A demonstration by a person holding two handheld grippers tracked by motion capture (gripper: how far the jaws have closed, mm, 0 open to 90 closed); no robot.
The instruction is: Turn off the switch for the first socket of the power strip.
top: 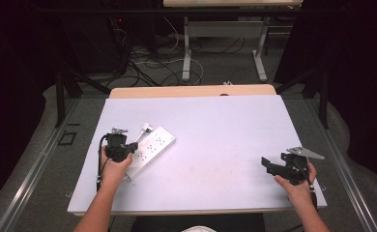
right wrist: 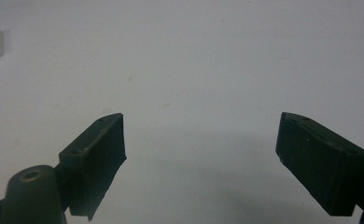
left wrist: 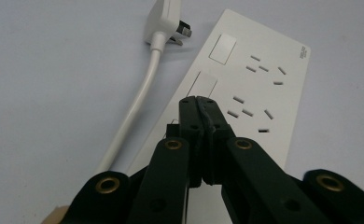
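Nearest the person, the two forearms come in over the front edge of the white worktop (top: pixel 215 140). The right gripper (top: pixel 269 165) rests low near the right front corner, its jaws spread wide with nothing but bare surface between them, well apart from everything else. The left gripper (top: pixel 128 151) sits over the near end of the white power strip (top: pixel 150 147), which lies slantwise on the left half of the worktop. In the left gripper view its jaws are pressed fully together, tips meeting over the face of the strip beside one of its rectangular switches (left wrist: pixel 203 84); they hold nothing, and whether the tips actually touch the strip I cannot tell. Just past them lie the socket slots (left wrist: pixel 250 112), all empty. Farther on, at the strip's far side, the white plug (left wrist: pixel 167 23) lies loose on the worktop with its prongs pointing towards the strip, its cord (left wrist: pixel 133 112) trailing back beside the strip's long edge. As a judgement, the work looks barely begun: the closed tips seem set to press a switch or prod the strip, the plug is in no socket, and the right gripper is not yet put to use.
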